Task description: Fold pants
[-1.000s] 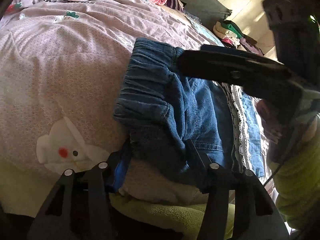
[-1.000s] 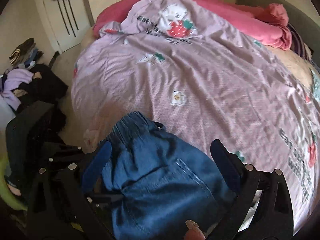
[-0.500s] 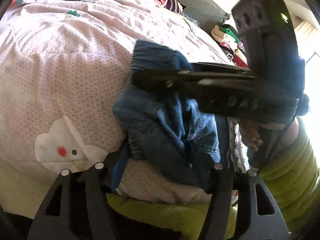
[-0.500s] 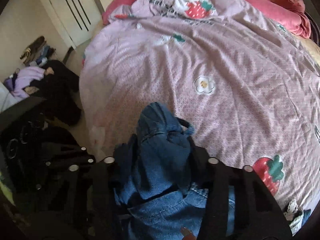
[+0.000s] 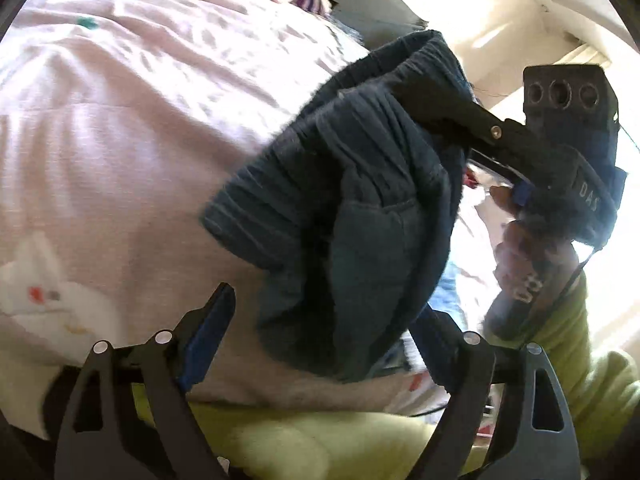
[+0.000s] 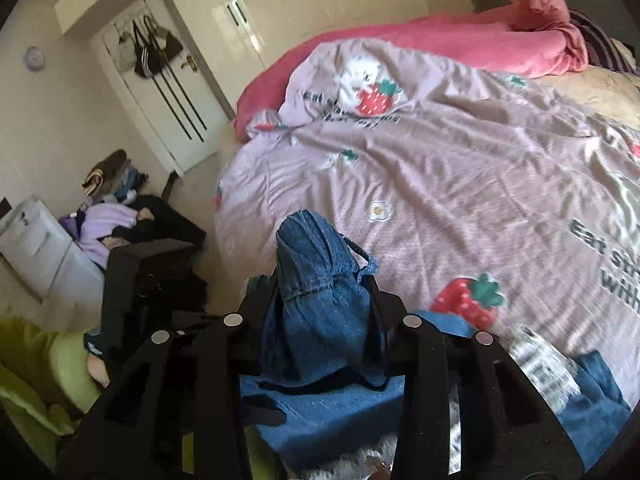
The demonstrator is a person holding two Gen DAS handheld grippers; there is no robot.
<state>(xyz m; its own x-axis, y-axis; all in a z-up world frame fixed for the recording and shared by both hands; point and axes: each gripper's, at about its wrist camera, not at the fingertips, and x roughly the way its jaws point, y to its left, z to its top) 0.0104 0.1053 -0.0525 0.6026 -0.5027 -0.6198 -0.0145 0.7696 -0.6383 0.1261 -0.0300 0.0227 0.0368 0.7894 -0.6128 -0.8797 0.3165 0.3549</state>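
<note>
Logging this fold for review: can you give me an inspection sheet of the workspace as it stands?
Surface: bed under a lilac strawberry-print cover, rumpled.
Job's things: denim pants, bunched waistband lifted off the cover.
Clutter: pink blanket at the far edge; a lace-trimmed denim piece beside the pants.
Grippers: right hand-held gripper shut on the pants; left hand-held gripper jaws opening, fabric hanging between them unpressed.
Cables: thin black lead by the right grip.
Surroundings: clothes pile on the floor, white door with hung bags.
</note>
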